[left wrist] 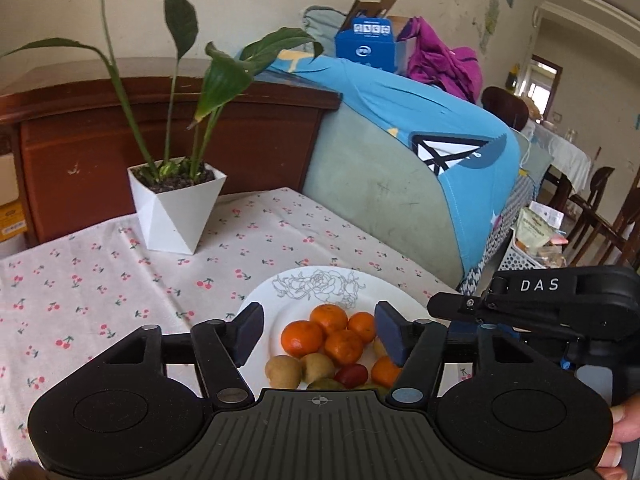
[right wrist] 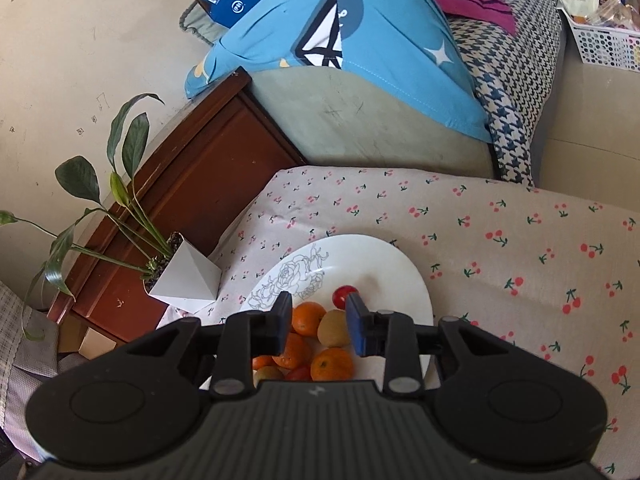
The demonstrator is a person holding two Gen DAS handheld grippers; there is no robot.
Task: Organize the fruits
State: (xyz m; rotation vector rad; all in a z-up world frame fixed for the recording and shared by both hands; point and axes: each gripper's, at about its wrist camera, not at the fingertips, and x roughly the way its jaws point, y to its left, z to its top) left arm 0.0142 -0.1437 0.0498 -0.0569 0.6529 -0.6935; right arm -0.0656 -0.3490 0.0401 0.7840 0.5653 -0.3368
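A white plate (left wrist: 320,276) with a rose drawing holds a pile of fruit: several mandarins (left wrist: 302,338), two brownish kiwis (left wrist: 283,371) and a small red tomato (left wrist: 351,375). My left gripper (left wrist: 319,334) hovers over the pile, open, its blue pads wide apart and holding nothing. In the right wrist view the same plate (right wrist: 380,252) carries a red tomato (right wrist: 345,295), a kiwi (right wrist: 334,328) and mandarins (right wrist: 308,317). My right gripper (right wrist: 320,325) stands over them, open by a narrow gap, with the kiwi seen below between its pads. Its black housing (left wrist: 560,300) shows at the right of the left wrist view.
The table wears a cherry-print cloth (left wrist: 80,280). A white faceted pot (left wrist: 176,208) with a leafy plant stands at the table's far edge, left of the plate. Behind are a dark wood cabinet (left wrist: 160,140), a sofa under a blue cloth (left wrist: 400,120) and a white basket (right wrist: 604,44).
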